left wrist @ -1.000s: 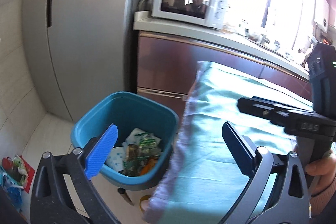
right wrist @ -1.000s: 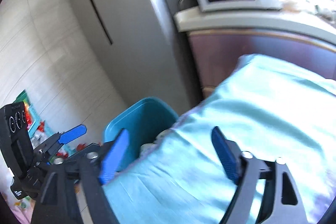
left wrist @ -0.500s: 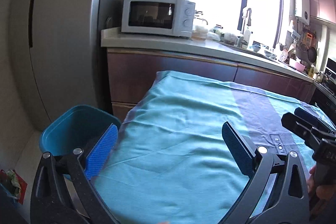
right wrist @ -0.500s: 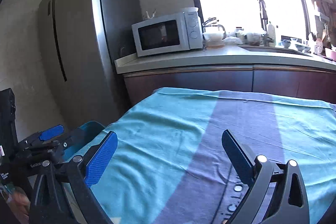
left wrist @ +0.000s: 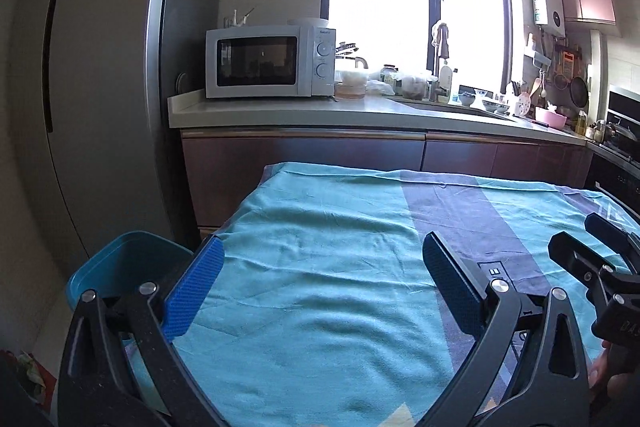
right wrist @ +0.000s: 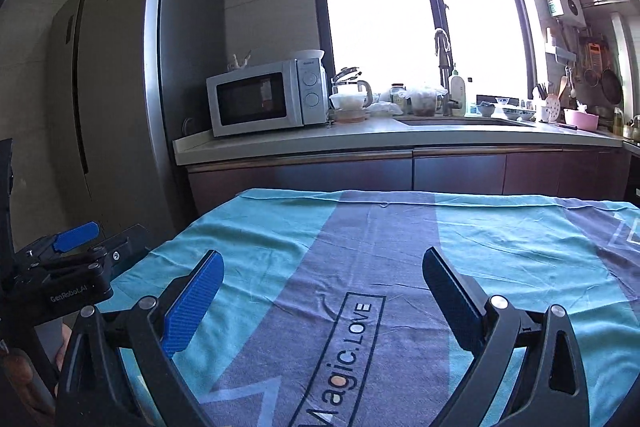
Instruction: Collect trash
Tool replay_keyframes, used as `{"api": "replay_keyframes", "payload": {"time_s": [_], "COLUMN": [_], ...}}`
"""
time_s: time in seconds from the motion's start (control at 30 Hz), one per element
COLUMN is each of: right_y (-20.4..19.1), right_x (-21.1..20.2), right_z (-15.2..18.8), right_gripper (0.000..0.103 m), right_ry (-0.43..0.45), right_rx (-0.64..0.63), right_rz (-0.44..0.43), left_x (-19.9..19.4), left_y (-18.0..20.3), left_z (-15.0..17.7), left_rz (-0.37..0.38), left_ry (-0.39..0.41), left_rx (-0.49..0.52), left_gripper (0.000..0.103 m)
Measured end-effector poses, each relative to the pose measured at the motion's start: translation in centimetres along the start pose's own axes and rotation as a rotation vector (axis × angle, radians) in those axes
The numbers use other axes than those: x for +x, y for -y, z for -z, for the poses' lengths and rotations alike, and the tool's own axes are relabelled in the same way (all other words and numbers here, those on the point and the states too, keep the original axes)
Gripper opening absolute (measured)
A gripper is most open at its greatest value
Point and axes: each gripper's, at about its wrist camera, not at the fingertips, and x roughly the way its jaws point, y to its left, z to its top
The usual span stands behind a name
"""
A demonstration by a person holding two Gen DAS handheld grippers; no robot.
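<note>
A blue trash bin (left wrist: 128, 263) stands on the floor at the table's left edge; its inside is hidden from here. My left gripper (left wrist: 320, 267) is open and empty, held over the teal and purple cloth (left wrist: 320, 267) on the table. My right gripper (right wrist: 322, 285) is open and empty over the same cloth (right wrist: 400, 247), to the right of the left one. The left gripper also shows at the left of the right wrist view (right wrist: 72, 255). The right gripper shows at the right edge of the left wrist view (left wrist: 592, 259). No loose trash shows on the cloth.
A kitchen counter (left wrist: 360, 111) runs behind the table with a microwave (left wrist: 268, 61), jars, a sink and dishes. A tall grey fridge (left wrist: 92, 87) stands at the left. Some wrappers (left wrist: 28, 375) lie on the floor at the lower left.
Both grippers have swung up and right, away from the bin. The bin's trash-filled inside dropped out of view and the table and counter came into view. Both stay open.
</note>
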Motion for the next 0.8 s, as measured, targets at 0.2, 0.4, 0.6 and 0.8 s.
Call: {"api": "replay_keyframes", "payload": {"time_s": [0.2, 0.4, 0.6, 0.8], "right_y": [0.8, 1.3, 1.8, 2.2], "right_x": [-1.0, -1.6, -2.1, -2.4], "right_z": [0.4, 0.5, 0.6, 0.5], "right_gripper": [0.096, 0.096, 0.096, 0.096], "right_ry": [0.030, 0.041, 0.048, 0.054], "right_rx": [0.010, 0.014, 0.020, 0.029], "right_rz": [0.041, 0.064, 0.072, 0.080], "left_x": [-0.8, -1.3, -1.7, -2.0], "left_y": [0.7, 1.0, 1.4, 1.7], "left_z": [0.2, 0.3, 0.6, 0.6], "left_rz": [0.011, 0.017, 0.024, 0.026], "left_ry": [0.029, 0.046, 0.060, 0.074], "left_rx": [0.005, 0.014, 0.027, 0.042], "left_gripper": [0.098, 0.098, 0.098, 0.098]}}
